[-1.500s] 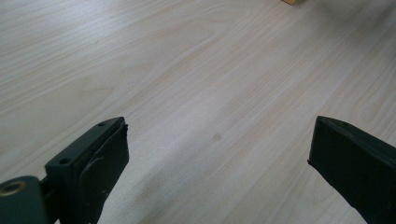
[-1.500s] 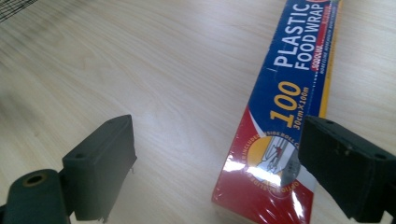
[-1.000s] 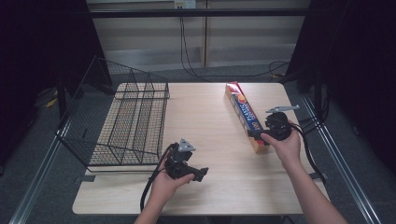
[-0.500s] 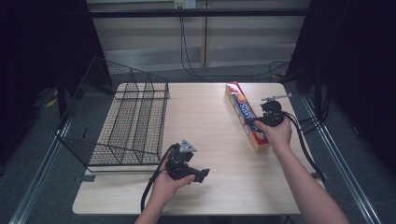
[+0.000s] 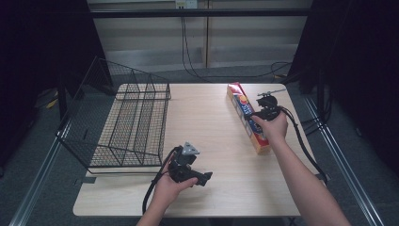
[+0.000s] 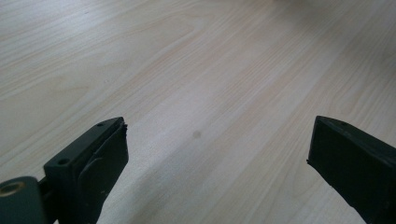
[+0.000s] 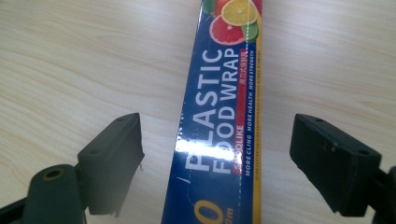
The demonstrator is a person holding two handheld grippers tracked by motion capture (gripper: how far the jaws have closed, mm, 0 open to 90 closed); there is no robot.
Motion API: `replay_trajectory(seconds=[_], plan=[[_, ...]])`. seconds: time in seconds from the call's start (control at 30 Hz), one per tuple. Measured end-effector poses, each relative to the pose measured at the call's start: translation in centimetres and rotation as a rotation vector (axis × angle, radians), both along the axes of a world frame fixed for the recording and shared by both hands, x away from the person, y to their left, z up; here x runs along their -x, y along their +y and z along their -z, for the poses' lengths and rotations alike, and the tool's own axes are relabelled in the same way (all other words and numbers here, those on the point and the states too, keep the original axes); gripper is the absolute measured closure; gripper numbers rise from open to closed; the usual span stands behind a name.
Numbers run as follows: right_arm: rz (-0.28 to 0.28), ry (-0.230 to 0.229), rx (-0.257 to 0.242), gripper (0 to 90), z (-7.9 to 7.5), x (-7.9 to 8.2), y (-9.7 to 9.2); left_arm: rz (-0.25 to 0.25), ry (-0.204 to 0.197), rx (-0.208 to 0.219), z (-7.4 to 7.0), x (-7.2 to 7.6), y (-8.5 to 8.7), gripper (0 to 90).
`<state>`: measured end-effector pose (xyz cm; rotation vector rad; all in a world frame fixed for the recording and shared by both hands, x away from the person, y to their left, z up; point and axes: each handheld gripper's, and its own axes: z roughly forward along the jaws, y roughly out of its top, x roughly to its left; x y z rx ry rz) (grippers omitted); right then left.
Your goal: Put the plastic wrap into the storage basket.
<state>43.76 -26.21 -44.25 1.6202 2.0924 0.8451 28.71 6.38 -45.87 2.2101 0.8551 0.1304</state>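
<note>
Right tongs (image 7: 217, 140) sit over the plastic food wrap box (image 7: 222, 116), jaws spread with the box running straight up between them. They've just been closing in, yet the right gripper view shows bare wood on either side of the carton, so the pads aren't pressing on it. From the high view, the right tongs (image 5: 264, 104) hover over the middle of the box (image 5: 248, 117), which lies flat along the bench's right side, one end pointing at the far edge, the other angling toward the near right corner.

Over on the left, a black wire dish rack (image 5: 131, 125) takes up the bench's left edge, and through the mesh I can see nothing in it. Its left wall hangs out past the bench edge, tilted outward.

Left tongs (image 5: 200, 178) rest low near the front edge, just beside the rack's near corner, jaws wide apart; the left gripper view has the left tongs (image 6: 217, 140) over plain bench (image 6: 196, 70) with nothing between them.

Hard to read: the box's near end is cut off in the right gripper view, and the right hand (image 5: 270, 129) covers part of the carton from above.
</note>
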Motion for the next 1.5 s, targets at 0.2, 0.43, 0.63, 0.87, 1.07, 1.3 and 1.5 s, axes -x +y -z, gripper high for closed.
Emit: replay_trajectory(seconds=[0.2, 0.43, 0.63, 0.87, 1.07, 1.3, 1.5], plan=[[-0.014, 0.029, -0.010, 23.6, 0.9, -0.6, 0.5, 0.005, -0.001, -0.002, 0.0, 0.0, 0.0, 4.9], [0.006, 0.057, 0.002, 25.3, 1.6, -1.1, 0.7, 0.019, -0.001, -0.008, 0.0, -0.1, 0.0, 4.9], [0.008, 0.070, 0.030, 27.6, 1.9, -1.6, 1.0, 0.017, -0.001, -0.010, 0.1, -0.1, -0.1, 4.9], [0.050, 0.067, 0.058, 35.1, 2.5, -2.1, 1.4, 0.025, 0.005, -0.013, 0.1, -0.1, -0.2, 4.9], [0.088, 0.107, 0.039, 42.0, 2.4, -2.3, 1.1, 0.026, 0.006, -0.019, 0.1, -0.1, -0.2, 5.0], [-0.008, 0.124, 0.053, 46.3, 1.8, -1.2, 0.1, 0.021, 0.004, -0.011, -0.1, 0.1, -0.1, 5.0], [-0.114, 0.077, 0.018, 46.7, 0.7, 1.1, -1.6, 0.025, -0.016, 0.019, -1.0, 0.0, -0.1, 4.6]])
